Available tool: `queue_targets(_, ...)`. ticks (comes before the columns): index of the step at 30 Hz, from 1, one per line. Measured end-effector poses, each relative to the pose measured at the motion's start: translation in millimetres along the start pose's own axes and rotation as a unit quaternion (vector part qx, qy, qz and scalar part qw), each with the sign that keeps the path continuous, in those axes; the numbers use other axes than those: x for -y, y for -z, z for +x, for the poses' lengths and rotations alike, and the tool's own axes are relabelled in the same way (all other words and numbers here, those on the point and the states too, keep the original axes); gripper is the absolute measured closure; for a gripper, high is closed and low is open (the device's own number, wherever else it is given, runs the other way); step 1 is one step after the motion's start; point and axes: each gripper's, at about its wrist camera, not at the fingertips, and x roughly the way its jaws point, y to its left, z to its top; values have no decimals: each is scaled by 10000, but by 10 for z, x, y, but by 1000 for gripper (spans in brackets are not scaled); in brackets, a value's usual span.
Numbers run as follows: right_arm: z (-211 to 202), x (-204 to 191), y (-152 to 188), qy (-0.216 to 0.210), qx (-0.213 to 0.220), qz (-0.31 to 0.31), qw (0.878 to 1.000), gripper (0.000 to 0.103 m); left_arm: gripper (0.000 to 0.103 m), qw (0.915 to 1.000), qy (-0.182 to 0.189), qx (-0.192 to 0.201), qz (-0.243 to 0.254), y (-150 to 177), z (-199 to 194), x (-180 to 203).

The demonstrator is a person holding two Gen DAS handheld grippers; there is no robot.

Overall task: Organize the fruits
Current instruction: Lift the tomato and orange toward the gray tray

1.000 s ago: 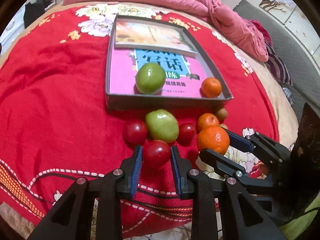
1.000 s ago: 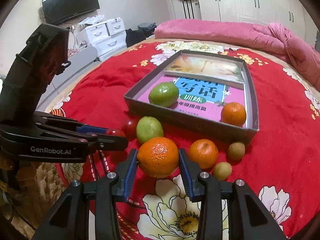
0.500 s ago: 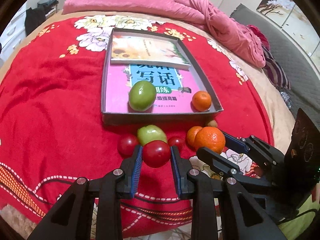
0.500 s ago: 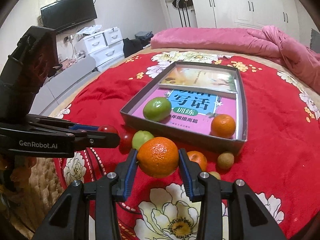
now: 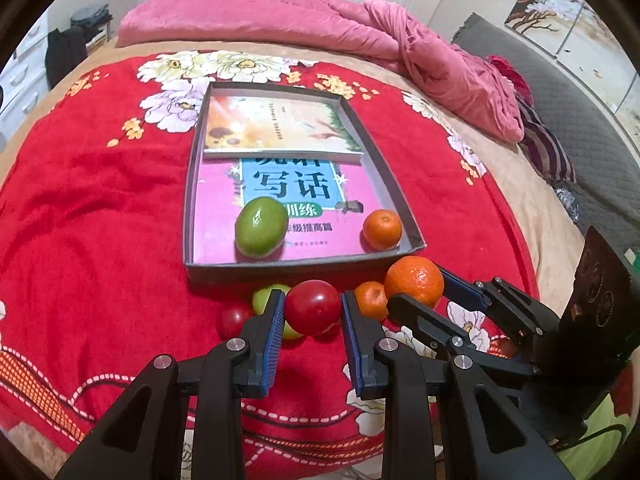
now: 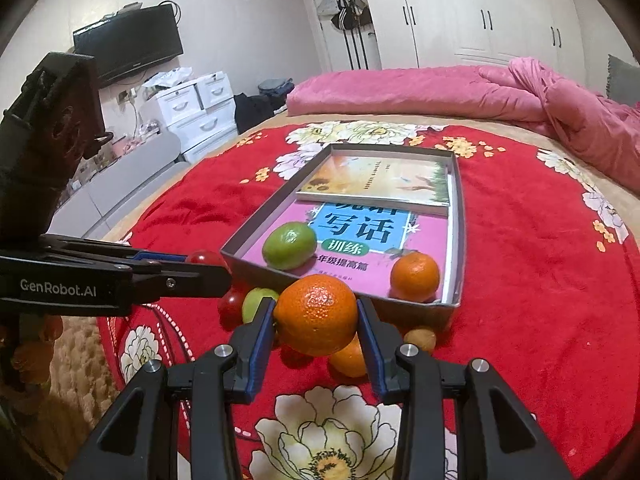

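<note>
My left gripper [image 5: 313, 307] is shut on a red tomato [image 5: 312, 306], held above the red blanket just before the grey tray [image 5: 191, 184]. My right gripper [image 6: 317, 314] is shut on a large orange [image 6: 317, 312], also lifted, near the tray's front wall [image 6: 256, 270]. In the tray lie a green fruit [image 5: 261, 226] and a small orange [image 5: 382, 229] on two books. On the blanket below remain a green fruit [image 5: 264, 298], a red tomato [image 5: 234, 320], a small orange [image 5: 370, 300] and a small brown fruit [image 6: 420, 338].
The tray holds a pink book [image 5: 216, 216] and a yellow-green book [image 5: 276, 126]. A pink quilt [image 5: 304, 24] lies at the bed's far side. White drawers [image 6: 192, 110] and a TV [image 6: 128, 42] stand left of the bed.
Both grippers have risen with their fruit and moved forward toward the tray. The fruits left on the blanket now sit lower and partly hidden behind the fingers.
</note>
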Motion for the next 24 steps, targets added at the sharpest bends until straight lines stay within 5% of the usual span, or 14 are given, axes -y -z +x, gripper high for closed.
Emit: queue_targets(24, -135, 344, -152, 284, 328, 352, 9984, 62, 74, 9999, -73, 93, 34, -260, 127, 119)
